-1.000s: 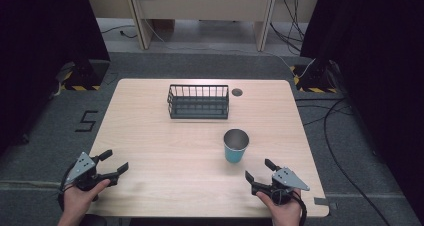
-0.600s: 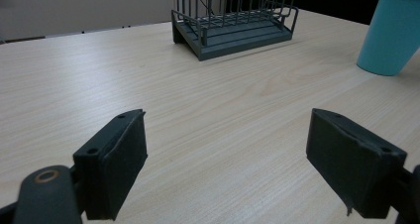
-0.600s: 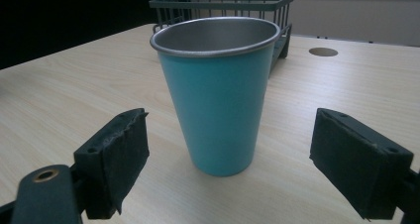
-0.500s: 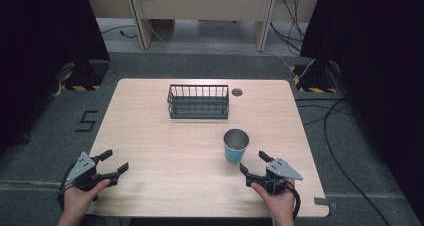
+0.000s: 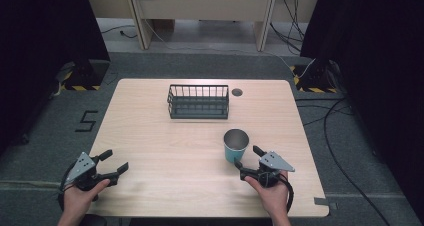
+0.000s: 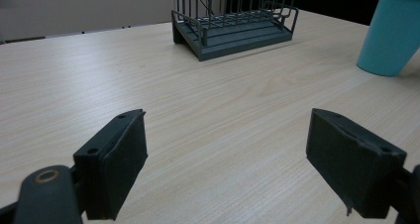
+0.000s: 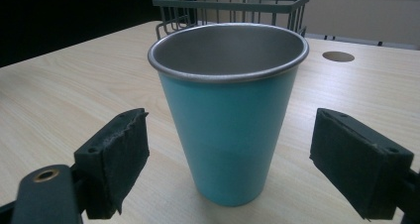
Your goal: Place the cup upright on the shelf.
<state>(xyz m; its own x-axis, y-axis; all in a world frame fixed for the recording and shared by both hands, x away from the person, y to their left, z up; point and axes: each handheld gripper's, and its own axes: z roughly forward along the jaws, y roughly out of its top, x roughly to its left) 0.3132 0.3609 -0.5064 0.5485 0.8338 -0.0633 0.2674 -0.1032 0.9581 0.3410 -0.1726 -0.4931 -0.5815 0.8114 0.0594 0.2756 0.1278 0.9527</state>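
A teal metal cup (image 5: 235, 144) (image 7: 229, 110) (image 6: 390, 31) stands upright on the wooden table (image 5: 165, 151), right of centre. My right gripper (image 5: 248, 157) (image 7: 242, 159) is open just in front of the cup, one jaw to each side of it, not touching. A dark wire basket (image 5: 198, 101) (image 6: 233, 21) (image 7: 233, 6) stands at the far middle of the table. Near the front left edge my left gripper (image 5: 115, 162) (image 6: 223, 164) is open with nothing between its jaws.
A small round hole (image 5: 237, 92) (image 7: 338, 56) lies in the tabletop to the right of the basket. Cables (image 5: 345, 116) trail over the grey floor on the right. Dark curtains flank the table on both sides.
My right gripper has moved forward and leftward to the cup, so its jaws now stand either side of it. The left gripper has stayed put.
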